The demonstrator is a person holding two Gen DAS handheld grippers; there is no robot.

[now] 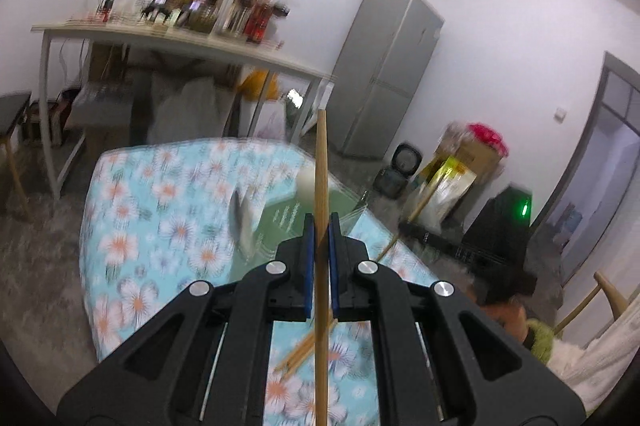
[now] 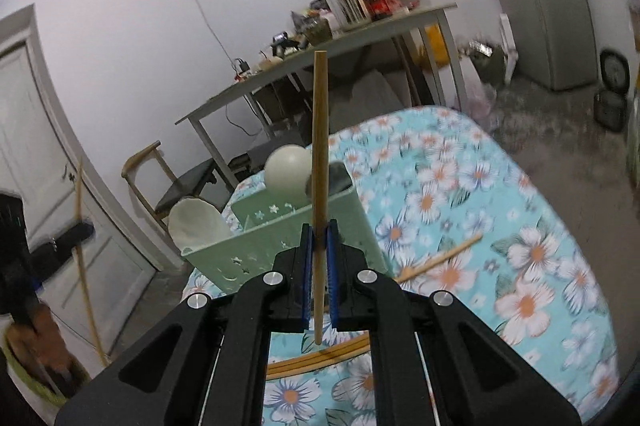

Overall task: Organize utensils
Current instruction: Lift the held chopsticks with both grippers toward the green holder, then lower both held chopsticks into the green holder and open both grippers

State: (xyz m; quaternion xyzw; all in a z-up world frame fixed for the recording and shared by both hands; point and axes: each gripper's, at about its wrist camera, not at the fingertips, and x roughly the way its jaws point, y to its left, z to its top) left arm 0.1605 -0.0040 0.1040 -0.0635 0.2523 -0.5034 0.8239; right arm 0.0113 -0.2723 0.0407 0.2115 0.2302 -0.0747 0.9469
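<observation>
Left gripper (image 1: 321, 226): blue pads clamped on one bamboo chopstick (image 1: 321, 186), stick standing near upright, raised above the floral tablecloth (image 1: 160, 226). Right gripper (image 2: 320, 230): likewise closed on a second chopstick (image 2: 320, 146), upright, directly before the green utensil caddy (image 2: 280, 238).

Caddy sits toward the table's far edge; two pale spoons (image 2: 288, 174) stand in it already. Loose chopsticks (image 2: 320, 356) lie on the cloth below the right gripper, one more (image 2: 440, 260) just beside the caddy.

Judgement: step in hand is dropping both sticks into the caddy. Best done by carrying each over an open compartment, tip down, keeping it vertical, releasing only once the tip is inside the rim. Thin sticks may pivot in the pads.

Room: long white side table (image 1: 180, 42) crowded with bottles, grey refrigerator (image 1: 384, 74), white door (image 2: 40, 146), wooden chair (image 2: 172, 186). Both views motion-blurred.
</observation>
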